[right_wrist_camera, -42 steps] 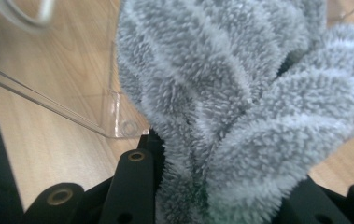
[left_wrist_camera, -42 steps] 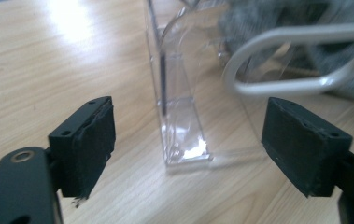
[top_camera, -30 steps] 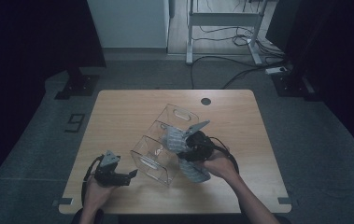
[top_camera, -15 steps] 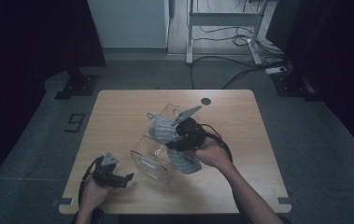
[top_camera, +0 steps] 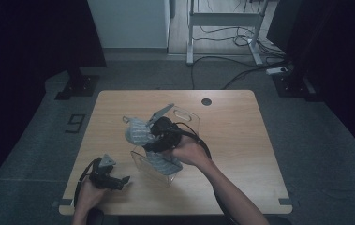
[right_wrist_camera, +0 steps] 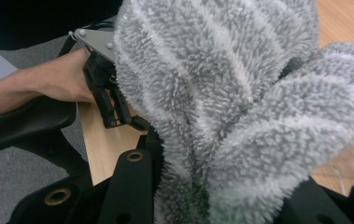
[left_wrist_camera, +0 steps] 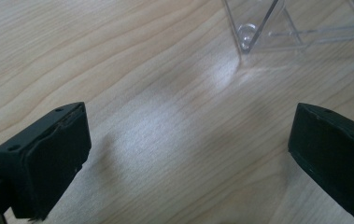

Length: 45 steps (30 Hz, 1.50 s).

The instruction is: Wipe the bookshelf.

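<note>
A fluffy grey striped cloth [top_camera: 140, 132] hangs bunched at the centre of the high view, clamped in the right gripper [top_camera: 159, 133] above a clear plastic box [top_camera: 159, 166] on the wooden table [top_camera: 240, 136]. At lower left, the left gripper [top_camera: 112, 178] rests with jaws apart and nothing between them. The trailing end [top_camera: 163, 161] draped in the box could drag or tip the light container, judging by its slack.

Fluffy grey striped cloth [top_camera: 138, 132], bunched, lifted.
</note>
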Motion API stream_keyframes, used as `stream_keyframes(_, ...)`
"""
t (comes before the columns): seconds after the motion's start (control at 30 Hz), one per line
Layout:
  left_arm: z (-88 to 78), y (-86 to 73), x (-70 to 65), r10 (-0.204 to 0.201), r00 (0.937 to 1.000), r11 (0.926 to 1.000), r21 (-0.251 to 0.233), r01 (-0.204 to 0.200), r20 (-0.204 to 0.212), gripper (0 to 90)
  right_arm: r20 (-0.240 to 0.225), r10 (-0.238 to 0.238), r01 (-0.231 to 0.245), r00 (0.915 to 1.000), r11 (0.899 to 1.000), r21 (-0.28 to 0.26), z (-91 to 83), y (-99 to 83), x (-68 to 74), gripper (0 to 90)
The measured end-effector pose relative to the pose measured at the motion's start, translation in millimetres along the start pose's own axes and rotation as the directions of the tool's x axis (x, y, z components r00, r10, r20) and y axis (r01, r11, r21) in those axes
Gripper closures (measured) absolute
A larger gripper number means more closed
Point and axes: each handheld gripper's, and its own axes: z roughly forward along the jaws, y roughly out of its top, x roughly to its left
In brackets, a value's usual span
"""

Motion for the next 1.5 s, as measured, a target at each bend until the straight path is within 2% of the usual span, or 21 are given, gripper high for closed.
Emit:
stream_keyframes(0.23, -1.7, -7.6, 9.8, -0.003, 0.9998, 1.0, 0.006, 0.003, 0.019, 0.0, -0.005, -0.02, 0.02, 0.9998, 0.999, 0.049, 32.0, 9.4, 6.3, 66.8)
stream_keyframes(0.3, -1.2, -8.9, 11.1, -0.006, 0.9997, 0.9999, 0.012, 0.006, 0.022, 0.0, -0.01, -0.024, 0.025, 0.9997, 0.997, 0.076, 46.8, 11.0, 9.6, 66.5)
stream_keyframes(0.37, -0.9, -8.8, 10.8, -0.004, 0.9997, 0.9999, 0.013, 0.003, 0.024, 0.0, -0.011, -0.025, 0.026, 0.9996, 0.996, 0.084, 50.4, 11.3, 10.3, 66.4)
stream_keyframes(0.43, -0.1, -8.1, 9.6, 0.003, 0.9996, 0.9999, 0.017, -0.003, 0.027, 0.0, 0.002, -0.038, 0.037, 0.9993, 0.992, 0.12, 63.9, 11.6, 13.2, 66.4)
stream_keyframes(0.47, -0.1, -8.1, 9.6, 0.003, 0.9996, 0.9999, 0.017, -0.003, 0.027, 0.0, 0.002, -0.038, 0.037, 0.9993, 0.992, 0.12, 63.9, 11.6, 13.2, 66.4)
stream_keyframes(0.5, 1.0, -7.8, 8.3, 0.004, 0.9996, 0.9998, 0.022, -0.005, 0.03, 0.0, 0.021, -0.052, 0.048, 0.9984, 0.989, 0.142, 70.3, 11.4, 15.3, 67.3)
stream_keyframes(0.67, 2.8, -7.8, 7.2, 0.012, 0.9996, 0.9992, 0.037, -0.013, 0.026, 0.0, 0.042, -0.051, 0.043, 0.9978, 0.986, 0.163, 75.9, 11.1, 16.0, 69.1)
stream_keyframes(0.83, 2.8, -7.7, 7.3, 0.009, 0.9997, 0.9992, 0.038, -0.01, 0.024, 0.0, 0.053, -0.064, 0.055, 0.9965, 0.986, 0.159, 75.4, 10.3, 17.8, 68.3)
stream_keyframes(1.0, 3.0, -7.6, 7.1, 0.01, 0.9998, 0.9991, 0.042, -0.011, 0.018, 0.0, 0.045, -0.063, 0.057, 0.997, 0.989, 0.139, 69.8, 7.5, 17.6, 66.8)
stream_keyframes(1.5, 3.8, -7.3, 5.4, 0.014, 0.9999, 0.9989, 0.045, -0.014, 0.0, 0.0, 0.045, -0.04, 0.035, 0.9982, 0.993, 0.117, 46.5, -14.8, 14.7, 65.8)
